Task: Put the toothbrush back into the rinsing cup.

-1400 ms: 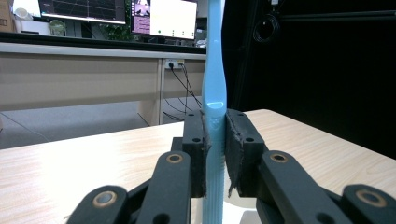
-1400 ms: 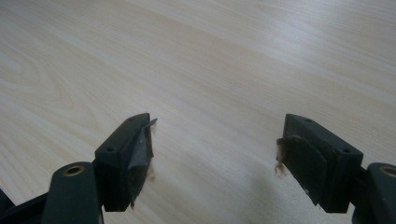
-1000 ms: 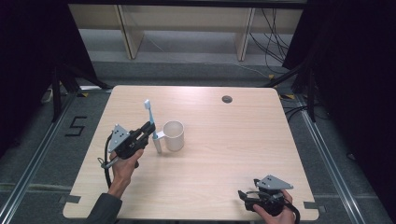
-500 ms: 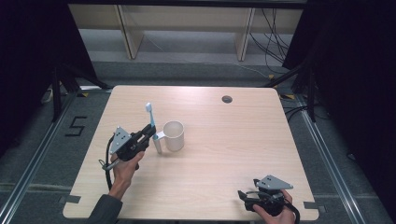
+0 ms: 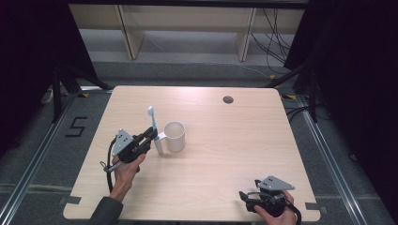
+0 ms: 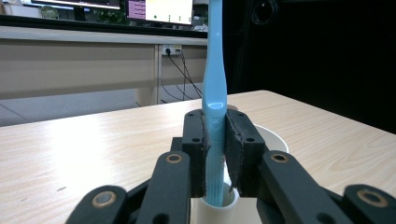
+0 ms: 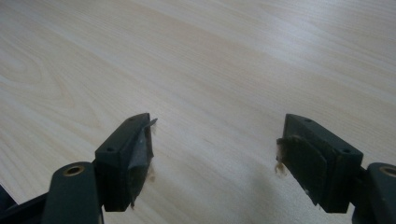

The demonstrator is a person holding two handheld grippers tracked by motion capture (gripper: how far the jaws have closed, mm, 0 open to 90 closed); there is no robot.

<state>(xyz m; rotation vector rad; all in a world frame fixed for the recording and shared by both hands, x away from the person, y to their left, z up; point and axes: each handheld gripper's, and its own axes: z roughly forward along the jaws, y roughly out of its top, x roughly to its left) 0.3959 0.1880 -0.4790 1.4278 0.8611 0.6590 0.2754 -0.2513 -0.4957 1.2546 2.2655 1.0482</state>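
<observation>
A: In the high view, what container is on the table (image 5: 225, 140)?

B: A white cup (image 5: 174, 136), round and open at the top, stands at about 9 o'clock from the table centre. I cannot see inside it from here. A small white tube holder (image 5: 159, 145) stands just beside it, at the cup's 9 o'clock, joined by a short arm. The light blue toothbrush (image 5: 152, 119) rises from that tube, almost upright, with the head on top.

A: And the grippers there?

B: The left gripper (image 5: 149, 136) is at the tube's 9 o'clock and is clenched on the toothbrush handle. The right gripper (image 5: 244, 197) lies low at the 5 o'clock corner of the table, in the person's hand. The table is pale wood grain with rounded corners and a round dark cable hole (image 5: 228, 99) near 12 o'clock.

A: What does the left gripper view show?

B: The black jaws press on the toothbrush (image 6: 215, 93) from both sides. The handle is smooth and glossy above, ribbed lower, and its end sits inside the white tube holder (image 6: 212, 210). The cup's rim (image 6: 275, 137) curves behind the jaws.

A: And the right gripper view?

B: The right gripper (image 7: 215, 140) stands released, jaws wide apart, with bare matte wood between them. The pads look worn, with frayed edges.
</observation>
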